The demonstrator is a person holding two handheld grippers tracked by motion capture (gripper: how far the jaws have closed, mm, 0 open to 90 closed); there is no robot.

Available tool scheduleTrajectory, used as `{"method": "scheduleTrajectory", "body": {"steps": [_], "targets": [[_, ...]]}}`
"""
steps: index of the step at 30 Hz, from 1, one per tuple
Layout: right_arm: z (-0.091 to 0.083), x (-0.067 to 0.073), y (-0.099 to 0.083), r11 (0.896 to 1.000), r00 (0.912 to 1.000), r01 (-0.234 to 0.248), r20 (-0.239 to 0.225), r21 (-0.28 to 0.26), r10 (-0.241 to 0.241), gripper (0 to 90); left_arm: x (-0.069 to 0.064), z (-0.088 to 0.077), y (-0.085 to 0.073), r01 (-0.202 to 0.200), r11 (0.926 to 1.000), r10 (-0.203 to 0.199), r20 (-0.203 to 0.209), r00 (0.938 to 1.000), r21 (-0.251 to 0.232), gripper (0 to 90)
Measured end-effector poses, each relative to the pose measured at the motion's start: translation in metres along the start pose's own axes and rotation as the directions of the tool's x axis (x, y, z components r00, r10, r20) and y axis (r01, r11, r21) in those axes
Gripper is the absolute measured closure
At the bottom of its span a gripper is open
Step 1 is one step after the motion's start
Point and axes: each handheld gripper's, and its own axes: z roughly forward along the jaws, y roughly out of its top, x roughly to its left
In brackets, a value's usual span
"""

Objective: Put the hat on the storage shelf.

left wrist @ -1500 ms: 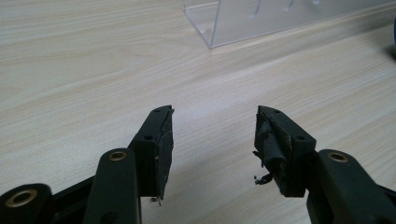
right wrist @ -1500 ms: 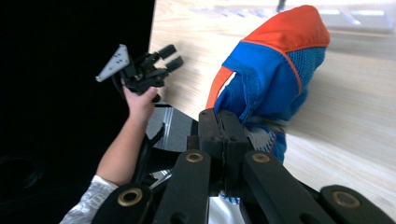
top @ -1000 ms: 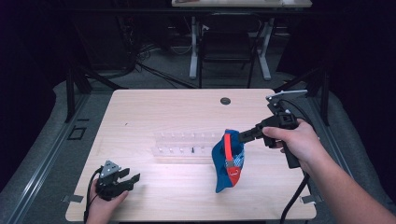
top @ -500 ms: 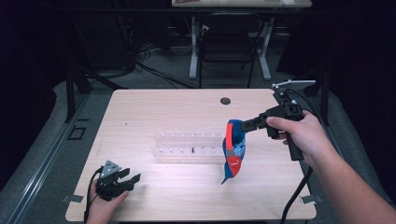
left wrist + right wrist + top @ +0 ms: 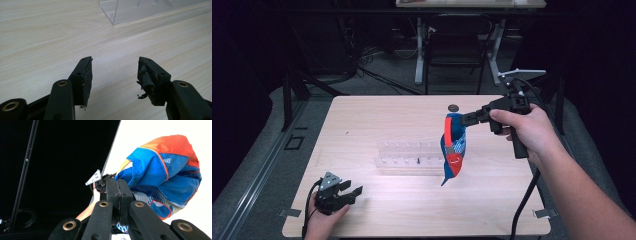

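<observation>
A blue and orange fabric piece [image 5: 452,147] hangs in the air above the table's right half, pinched at its top by my right gripper [image 5: 463,120]. In the right gripper view the jaws [image 5: 119,185] are pressed together on the blue cloth [image 5: 165,173], which droops to the right. My left gripper [image 5: 354,191] rests on the table near the front left corner, held by a hand. Its jaws [image 5: 114,72] stand wide apart over bare wood with nothing between them.
A clear plastic rack [image 5: 409,156] lies across the middle of the light wooden table [image 5: 377,117]; its corner [image 5: 117,11] shows in the left gripper view. A small dark disc [image 5: 454,107] sits near the far edge. Chairs and desk legs stand beyond the table.
My right gripper has lifted the fabric off the table and carried it up and toward the far right. The left gripper has stayed put.
</observation>
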Motion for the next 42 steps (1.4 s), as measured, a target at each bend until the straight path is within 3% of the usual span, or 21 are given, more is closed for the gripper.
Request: {"method": "scheduleTrajectory", "body": {"steps": [14, 30, 42], "targets": [[0.024, 0.019, 0.026, 1.0, 0.9995, 0.019, -0.024, -0.014, -0.019, 90.0, 0.0, 0.0, 0.001, -0.001, 1.0, 0.002, 0.006, 1.0, -0.006, 46.1], [0.057, 0.027, 0.051, 1.0, 0.9985, 0.026, -0.048, -0.001, -0.026, 90.0, 0.001, -0.001, 0.002, -0.003, 1.0, 0.003, 0.014, 0.9999, 0.003, 46.0], [0.072, 0.028, 0.061, 0.999, 0.9974, 0.033, -0.065, 0.0, -0.033, 90.0, 0.0, 0.0, 0.002, -0.001, 1.0, 0.002, 0.016, 0.9999, -0.005, 46.1]]}}
